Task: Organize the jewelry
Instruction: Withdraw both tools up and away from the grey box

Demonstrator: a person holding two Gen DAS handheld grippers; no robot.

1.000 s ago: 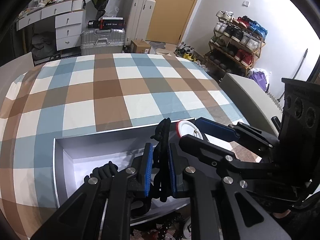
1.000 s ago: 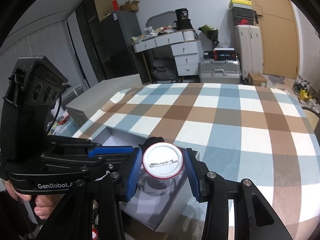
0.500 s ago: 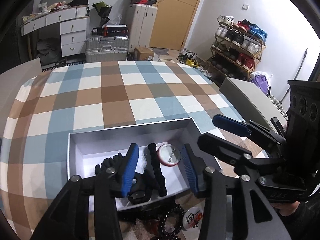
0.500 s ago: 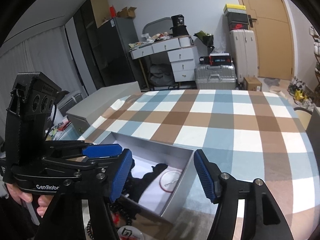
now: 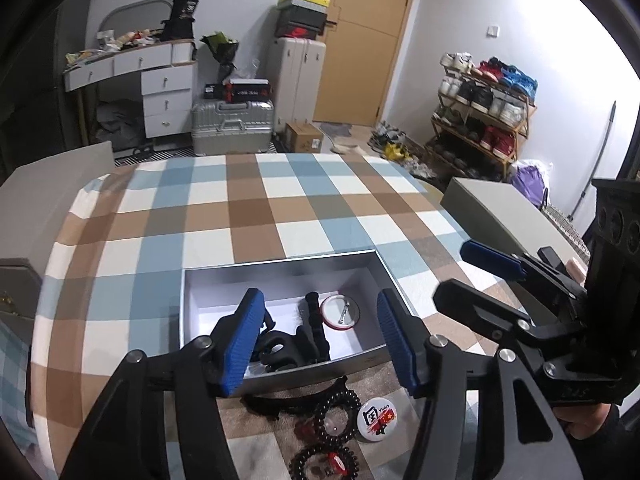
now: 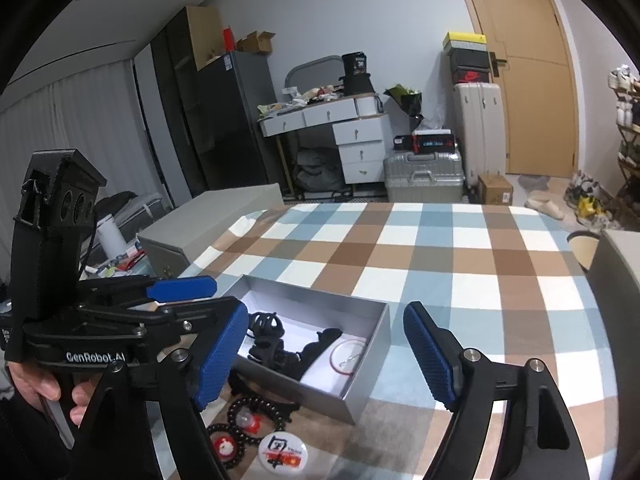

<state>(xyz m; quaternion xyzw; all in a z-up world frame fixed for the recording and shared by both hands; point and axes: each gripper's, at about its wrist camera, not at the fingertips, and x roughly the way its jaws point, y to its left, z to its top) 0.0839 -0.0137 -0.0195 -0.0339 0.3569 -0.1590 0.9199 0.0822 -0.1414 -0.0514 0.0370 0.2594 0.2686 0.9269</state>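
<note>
Silver box (image 5: pixel 362 354), one badge (image 5: pixel 340 311) inside, one badge outside (image 5: pixel 377 417), two beaded bracelets (image 5: pixel 334 410)

badge (image 5: pixel 340 311) and hair clips (image 5: pixel 280 346) in box (image 5: pixel 280 270), bracelets (image 5: pixel 334 414) and second badge (image 5: pixel 377 419) before box on table (image 5: pixel 248 208)

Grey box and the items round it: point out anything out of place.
Outside the grey box, on the tablecloth at its near side: two bead bracelets, a printed badge. One badge lies back-up inside.
</note>
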